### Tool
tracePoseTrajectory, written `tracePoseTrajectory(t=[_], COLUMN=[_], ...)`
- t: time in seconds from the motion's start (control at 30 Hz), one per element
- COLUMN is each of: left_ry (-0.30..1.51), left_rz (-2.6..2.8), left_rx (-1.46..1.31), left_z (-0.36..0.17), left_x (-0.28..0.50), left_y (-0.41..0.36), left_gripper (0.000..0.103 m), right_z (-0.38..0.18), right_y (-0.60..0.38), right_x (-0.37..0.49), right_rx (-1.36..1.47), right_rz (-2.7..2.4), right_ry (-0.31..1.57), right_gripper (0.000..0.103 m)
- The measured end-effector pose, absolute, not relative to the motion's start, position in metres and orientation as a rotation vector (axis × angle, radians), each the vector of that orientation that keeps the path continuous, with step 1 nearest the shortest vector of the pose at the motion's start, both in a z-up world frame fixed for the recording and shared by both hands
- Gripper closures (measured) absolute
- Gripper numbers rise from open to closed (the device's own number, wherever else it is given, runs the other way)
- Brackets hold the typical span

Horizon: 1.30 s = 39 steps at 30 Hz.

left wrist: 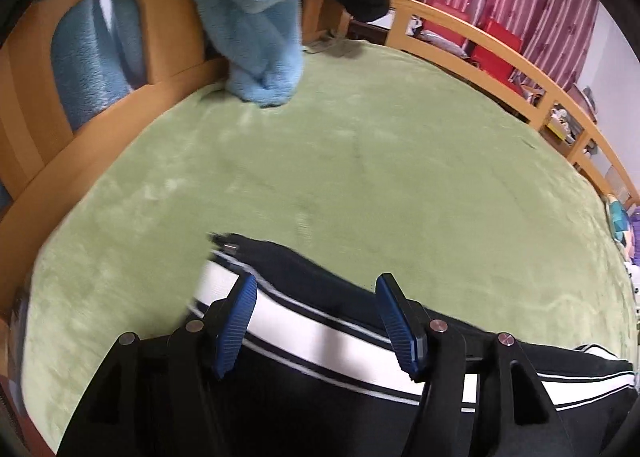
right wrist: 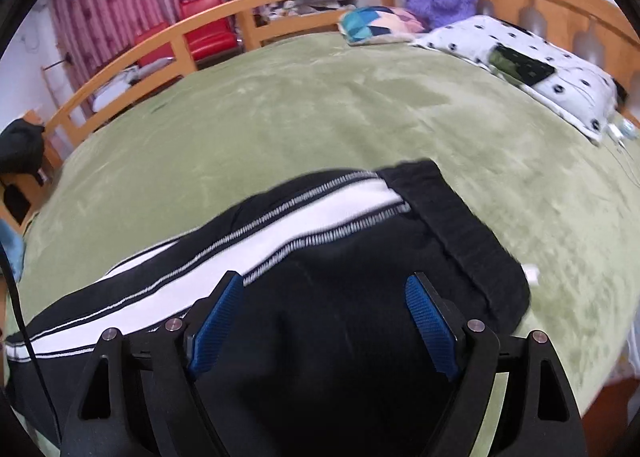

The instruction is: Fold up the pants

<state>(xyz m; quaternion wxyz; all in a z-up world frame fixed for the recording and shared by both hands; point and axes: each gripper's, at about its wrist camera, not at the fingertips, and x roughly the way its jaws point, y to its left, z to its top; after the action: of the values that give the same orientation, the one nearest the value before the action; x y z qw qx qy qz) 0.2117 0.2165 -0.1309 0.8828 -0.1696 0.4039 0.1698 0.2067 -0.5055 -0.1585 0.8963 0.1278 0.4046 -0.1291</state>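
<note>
While the pants (right wrist: 320,277) lie flat on the near part of the green blanket (right wrist: 320,109), their long axis runs left to right, the white side stripe (left wrist: 320,333) tracing it. Over the leg end on the left hangs the left gripper (left wrist: 316,317), jaws partly apart with nothing pinched. Over the waistband (right wrist: 460,225) on the right hangs the right gripper (right wrist: 326,317), jaws wide and empty. Each end sits under its own hand, so folding probably means carrying one end across to the other.
</note>
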Motion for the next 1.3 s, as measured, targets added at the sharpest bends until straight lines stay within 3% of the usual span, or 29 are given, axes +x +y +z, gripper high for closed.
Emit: tracePoseTrajectory(t=[0.2,0.33,0.43,0.5,0.53,0.57,0.63,0.73,0.9,0.97,1.0,1.3], left_ry=[0.847,0.844,0.859,0.878,0.882,0.882,0.869,0.845,0.810,0.809,0.808,0.866], left_rz=[0.346,0.361,0.364,0.369,0.364,0.360,0.370,0.389,0.438,0.472,0.476,0.366], left_rx=[-0.278,-0.265,-0.290,-0.333,-0.348,-0.372,-0.390,-0.385,-0.364,-0.357,-0.365,-0.530], left_z=[-0.119,-0.115,-0.121,-0.129,-0.131,-0.134,-0.134,-0.126,-0.107,-0.104,-0.104,-0.149], left_x=[0.212,0.204,0.203,0.203,0.202,0.200,0.195,0.183,0.143,0.124,0.111,0.040], left_y=[0.174,0.163,0.164,0.165,0.165,0.165,0.166,0.173,0.197,0.211,0.219,0.251], left_gripper=[0.043,0.043,0.043,0.043,0.043,0.043,0.043,0.043,0.043,0.043,0.043,0.036], right_z=[-0.166,-0.175,-0.198,-0.205,-0.207,-0.205,-0.195,-0.178,-0.189,-0.193,-0.189,-0.158], right_y=[-0.523,-0.565,-0.585,-0.584,-0.585,-0.587,-0.590,-0.580,-0.590,-0.580,-0.575,-0.527], right_x=[0.245,0.258,0.272,0.281,0.283,0.283,0.279,0.277,0.288,0.288,0.285,0.202], right_rx=[0.127,0.166,0.293,0.259,0.259,0.264,0.292,0.203,0.308,0.243,0.198,0.246], right_rz=[-0.282,-0.401,-0.273,-0.235,-0.228,-0.227,-0.166,-0.194,-0.246,-0.307,-0.339,-0.345], right_ry=[0.831,0.854,0.957,0.989,0.990,0.977,0.922,0.860,0.915,0.944,0.946,0.873], right_gripper=[0.022,0.017,0.006,0.008,0.018,0.037,0.052,0.057,0.052,0.032,0.028,0.026])
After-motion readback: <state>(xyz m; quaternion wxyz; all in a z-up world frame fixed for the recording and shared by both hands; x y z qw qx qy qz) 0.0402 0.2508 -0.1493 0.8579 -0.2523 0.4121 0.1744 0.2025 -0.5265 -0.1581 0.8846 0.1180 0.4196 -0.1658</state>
